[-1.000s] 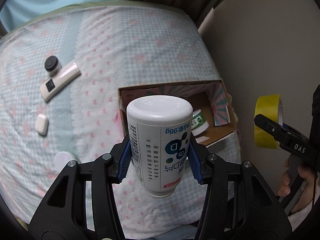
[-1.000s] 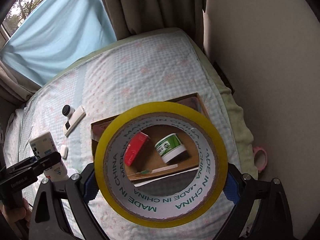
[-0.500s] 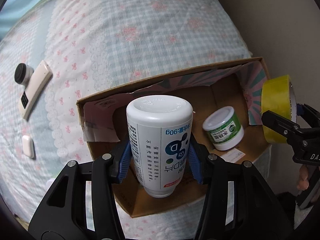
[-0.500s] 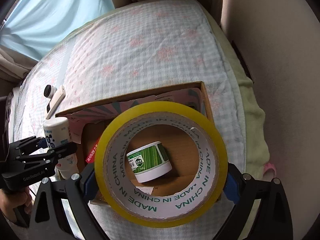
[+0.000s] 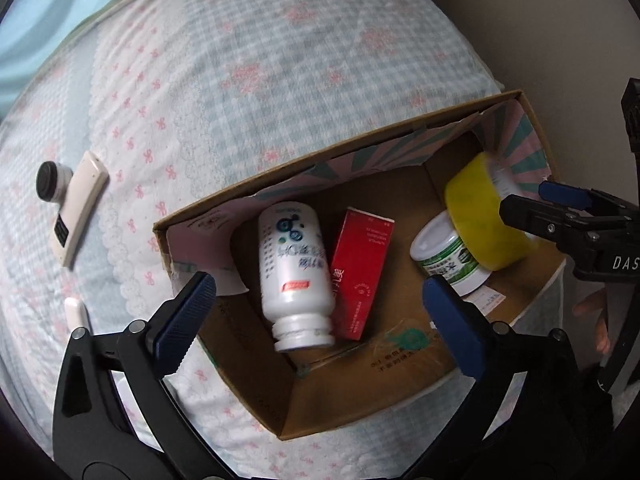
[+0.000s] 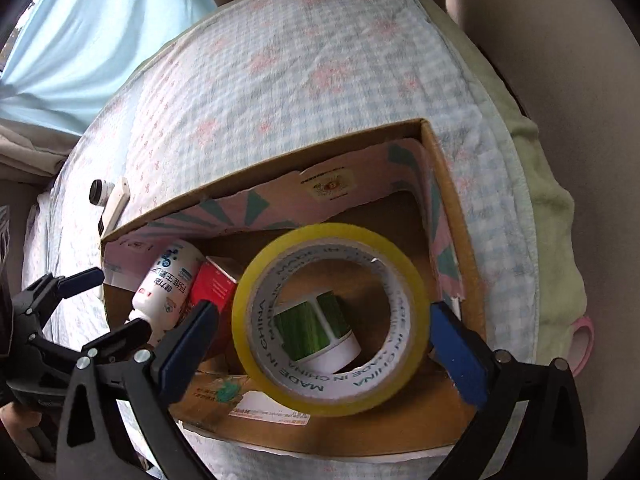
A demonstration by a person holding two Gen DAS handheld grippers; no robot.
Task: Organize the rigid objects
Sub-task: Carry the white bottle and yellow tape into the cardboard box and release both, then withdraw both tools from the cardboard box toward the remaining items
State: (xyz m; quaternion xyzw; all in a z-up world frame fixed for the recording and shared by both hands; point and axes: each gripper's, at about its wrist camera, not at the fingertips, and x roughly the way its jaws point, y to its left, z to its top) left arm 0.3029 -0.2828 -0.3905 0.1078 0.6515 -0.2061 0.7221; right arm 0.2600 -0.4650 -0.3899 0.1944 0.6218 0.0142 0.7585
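A cardboard box [image 5: 400,396] [image 6: 448,208] lies open on the bed. In it lie a white bottle [image 5: 294,272] [image 6: 168,280] on its side, a red carton [image 5: 358,272] [image 6: 214,284] and a green-and-white jar [image 5: 444,256] [image 6: 320,332]. A yellow tape roll [image 5: 480,220] [image 6: 332,316] rests tilted on the jar. My left gripper [image 5: 320,324] is open and empty above the box's near side. My right gripper [image 6: 320,344] is open, its pads apart from the roll's sides; it also shows at the right of the left wrist view [image 5: 560,212].
On the checked bedspread left of the box lie a white remote [image 5: 78,208] [image 6: 114,208], a small black-capped jar [image 5: 50,182] [image 6: 98,192] and a small white case [image 5: 76,312]. A wall [image 5: 560,20] runs along the bed's right side. A pink ring [image 6: 580,344] lies at the bed's edge.
My left gripper has opened and the white bottle has dropped into the box on its side. My right gripper has opened and let the tape roll go onto the jar.
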